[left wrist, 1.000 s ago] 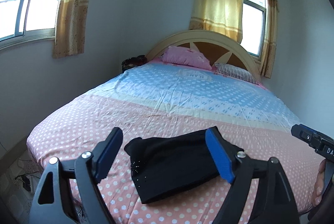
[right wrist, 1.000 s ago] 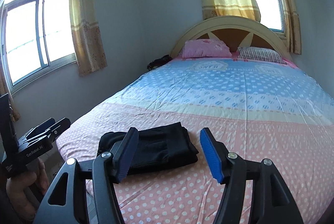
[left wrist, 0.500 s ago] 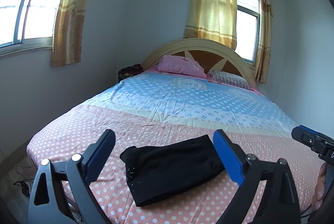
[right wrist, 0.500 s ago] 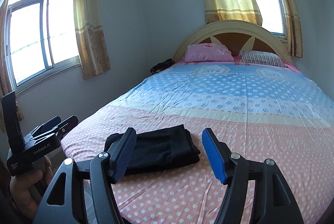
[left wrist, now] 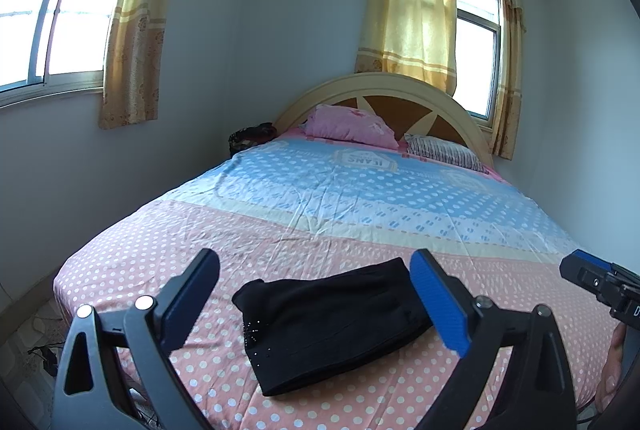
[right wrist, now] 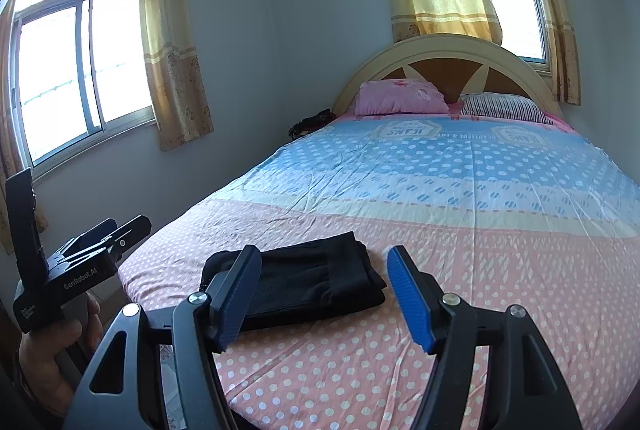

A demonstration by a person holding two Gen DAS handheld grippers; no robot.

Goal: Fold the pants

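Black pants [left wrist: 328, 322] lie folded into a compact rectangle on the pink dotted foot end of the bed, near its left corner; they also show in the right wrist view [right wrist: 316, 282]. My left gripper [left wrist: 314, 290] is open and empty, held back from and above the pants. My right gripper [right wrist: 324, 278] is open and empty, also held back, with the pants seen between its fingers. The left gripper's body shows at the left of the right wrist view [right wrist: 76, 262]; the right gripper's tip shows at the right of the left wrist view [left wrist: 600, 282].
The bed [left wrist: 360, 197] has a pink and blue dotted sheet, a pink pillow [left wrist: 348, 127], a striped pillow [left wrist: 444, 151] and a curved headboard [left wrist: 384, 89]. A dark bag [left wrist: 250, 135] sits by the wall. Cables lie on the floor at left [left wrist: 44, 358].
Both grippers have drawn back and tilted up from the folded pants, so the pants sit lower and smaller in view. The left jaws have spread a little wider. The pants have not moved.
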